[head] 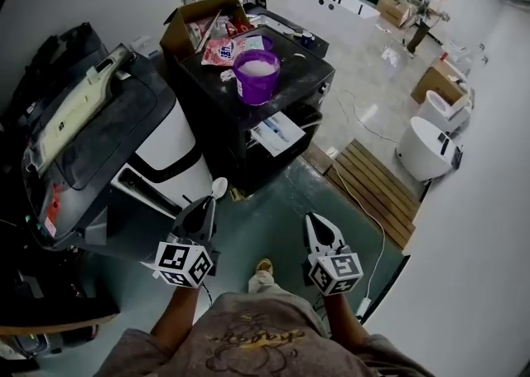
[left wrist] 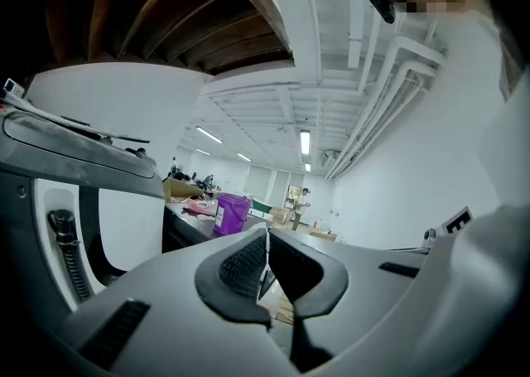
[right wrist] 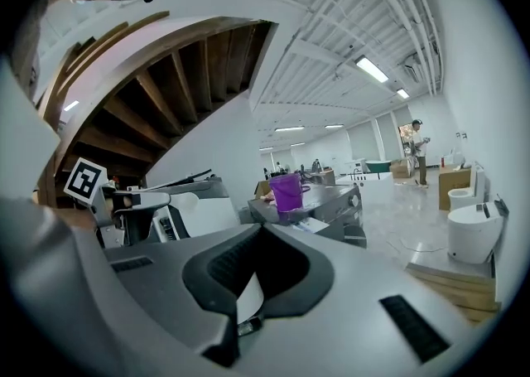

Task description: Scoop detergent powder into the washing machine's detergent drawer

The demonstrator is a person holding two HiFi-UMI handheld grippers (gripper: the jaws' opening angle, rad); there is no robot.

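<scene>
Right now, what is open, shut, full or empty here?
Left gripper: shut on the white spoon.
Right gripper: jaws together.
Purple bucket: upright, no lid on, white powder inside.
Cardboard box: flaps open.

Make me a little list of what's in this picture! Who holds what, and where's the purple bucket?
left gripper: shut on a white spoon
right gripper: jaws together, nothing seen held
purple bucket: upright on the black unit
in the bucket: white powder
white and grey machine: left of the black unit
grippers and bucket: apart, neither is over it
</scene>
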